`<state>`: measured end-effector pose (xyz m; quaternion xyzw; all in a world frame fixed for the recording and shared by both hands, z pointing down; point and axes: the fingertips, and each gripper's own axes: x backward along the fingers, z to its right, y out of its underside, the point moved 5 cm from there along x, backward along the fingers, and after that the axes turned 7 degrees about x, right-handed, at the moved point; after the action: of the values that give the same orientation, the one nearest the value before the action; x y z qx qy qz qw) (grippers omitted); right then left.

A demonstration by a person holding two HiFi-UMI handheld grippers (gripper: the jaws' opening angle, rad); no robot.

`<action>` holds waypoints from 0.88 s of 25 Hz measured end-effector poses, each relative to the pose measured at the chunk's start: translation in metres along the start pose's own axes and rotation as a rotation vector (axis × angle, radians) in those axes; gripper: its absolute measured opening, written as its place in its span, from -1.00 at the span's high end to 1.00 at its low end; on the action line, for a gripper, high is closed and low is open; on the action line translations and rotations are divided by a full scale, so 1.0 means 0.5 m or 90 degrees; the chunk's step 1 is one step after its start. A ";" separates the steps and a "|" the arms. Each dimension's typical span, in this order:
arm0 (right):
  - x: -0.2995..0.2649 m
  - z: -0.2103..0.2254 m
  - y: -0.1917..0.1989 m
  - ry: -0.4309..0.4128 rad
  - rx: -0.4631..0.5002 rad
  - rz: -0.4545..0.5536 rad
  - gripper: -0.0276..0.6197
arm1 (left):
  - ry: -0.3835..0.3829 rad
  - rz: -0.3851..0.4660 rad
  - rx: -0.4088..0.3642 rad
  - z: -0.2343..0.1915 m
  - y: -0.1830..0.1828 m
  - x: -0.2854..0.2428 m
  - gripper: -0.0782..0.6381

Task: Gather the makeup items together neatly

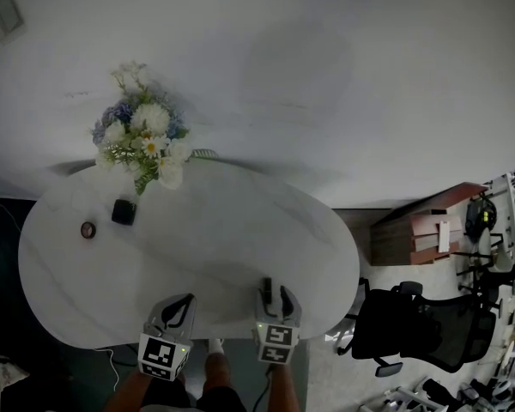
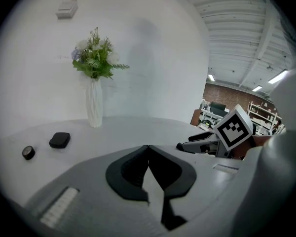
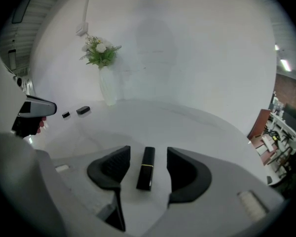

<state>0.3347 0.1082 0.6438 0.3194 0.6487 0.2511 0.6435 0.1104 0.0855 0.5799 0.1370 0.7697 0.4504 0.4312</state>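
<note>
A black lipstick [image 3: 146, 168] with a thin gold band lies flat on the white oval table [image 1: 240, 230], near its front edge. My right gripper [image 3: 148, 151] is open around it, and neither pad touches the tube. To the left of it at the front edge, my left gripper [image 2: 148, 148] is shut with nothing between its tips. A black square compact [image 1: 124, 211] and a small round jar [image 1: 87, 229] sit together at the table's far left, well away from both grippers.
A white vase of flowers [image 1: 144, 144] stands at the back left, just behind the compact. Off the table's right edge are a black office chair [image 1: 421, 324] and a wooden cabinet [image 1: 421, 230]. A white wall runs behind the table.
</note>
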 end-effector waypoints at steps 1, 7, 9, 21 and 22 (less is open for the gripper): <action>0.005 0.000 -0.008 0.000 0.003 0.005 0.18 | 0.000 0.007 0.000 0.000 -0.008 0.003 0.75; 0.055 -0.011 -0.093 -0.010 0.020 0.072 0.18 | -0.007 0.055 -0.012 0.000 -0.078 0.031 0.75; 0.076 -0.017 -0.134 -0.016 0.030 0.105 0.19 | -0.011 0.081 -0.017 -0.004 -0.118 0.042 0.75; 0.206 -0.108 -0.380 -0.057 0.110 0.291 0.54 | -0.071 0.218 -0.050 -0.052 -0.307 0.171 0.75; 0.213 -0.122 -0.395 -0.063 0.119 0.302 0.57 | -0.077 0.227 -0.051 -0.057 -0.319 0.184 0.75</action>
<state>0.2596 0.0597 0.4292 0.5324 0.5437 0.3180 0.5655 0.0620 0.0355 0.4072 0.2808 0.6872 0.5413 0.3949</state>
